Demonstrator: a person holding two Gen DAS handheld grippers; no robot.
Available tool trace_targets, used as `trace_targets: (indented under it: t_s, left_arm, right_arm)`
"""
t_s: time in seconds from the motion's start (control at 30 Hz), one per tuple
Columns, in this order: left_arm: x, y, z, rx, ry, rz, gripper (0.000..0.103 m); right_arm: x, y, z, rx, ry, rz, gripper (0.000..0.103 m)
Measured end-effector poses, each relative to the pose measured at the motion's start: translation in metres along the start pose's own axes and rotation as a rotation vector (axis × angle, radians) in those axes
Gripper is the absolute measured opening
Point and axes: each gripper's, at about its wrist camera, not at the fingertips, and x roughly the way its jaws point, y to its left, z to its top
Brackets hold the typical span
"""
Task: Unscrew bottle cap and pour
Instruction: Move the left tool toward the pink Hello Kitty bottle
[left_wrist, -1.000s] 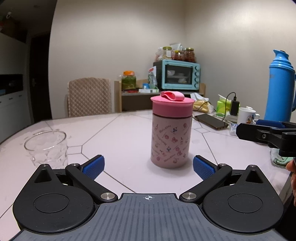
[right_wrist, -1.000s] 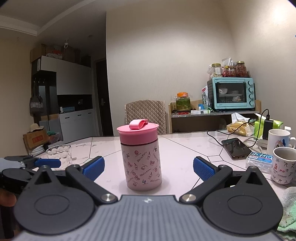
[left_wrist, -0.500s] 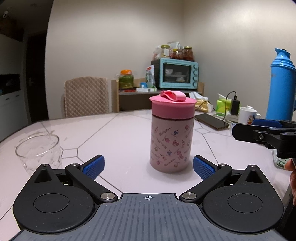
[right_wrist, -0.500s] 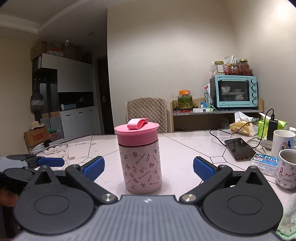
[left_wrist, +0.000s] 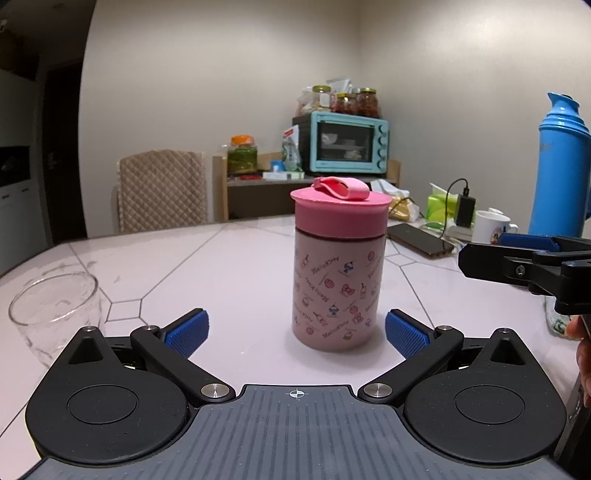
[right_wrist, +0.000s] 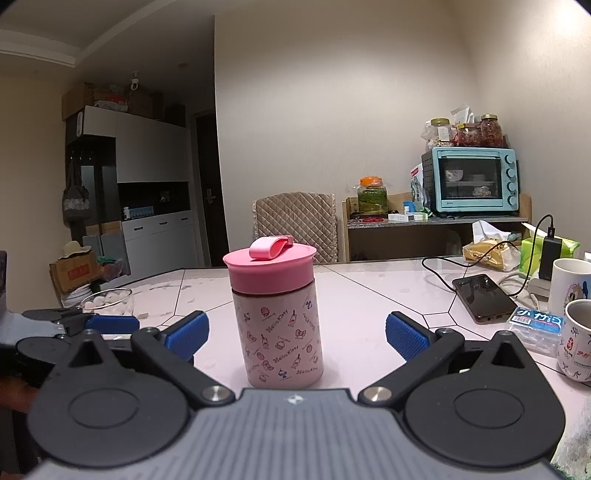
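My left gripper (left_wrist: 297, 328) has its fingers spread wide and grasps nothing; the pink bottle (left_wrist: 338, 291) stands upright on the bench (left_wrist: 229, 266) just ahead, between the blue pads, untouched. Its pink cap (left_wrist: 341, 212) is on. My right gripper (right_wrist: 297, 334) is likewise released, framing the same bottle (right_wrist: 280, 332). A glass (left_wrist: 55, 314) sits near on my left.

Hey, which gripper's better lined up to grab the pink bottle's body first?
Left, marginally. The left gripper is open with the bottle just off centre. The right gripper is open too, but the bottle sits further left of its centre.
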Motion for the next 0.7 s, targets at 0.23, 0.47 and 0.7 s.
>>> trace_targets:
  t_s: [0.23, 0.47, 0.7]
  left_arm:
    - [0.009, 0.001, 0.004, 0.019, 0.007, -0.022, 0.103]
    - [0.018, 0.003, 0.007, 0.023, 0.011, -0.046, 0.103]
    - [0.03, 0.006, 0.007, 0.022, 0.01, -0.089, 0.103]
  right_arm:
    - [0.005, -0.003, 0.003, 0.002, -0.003, 0.012, 0.103]
    - [0.01, -0.006, 0.006, -0.007, -0.004, 0.012, 0.103]
    - [0.015, -0.006, 0.01, -0.013, -0.006, 0.013, 0.103]
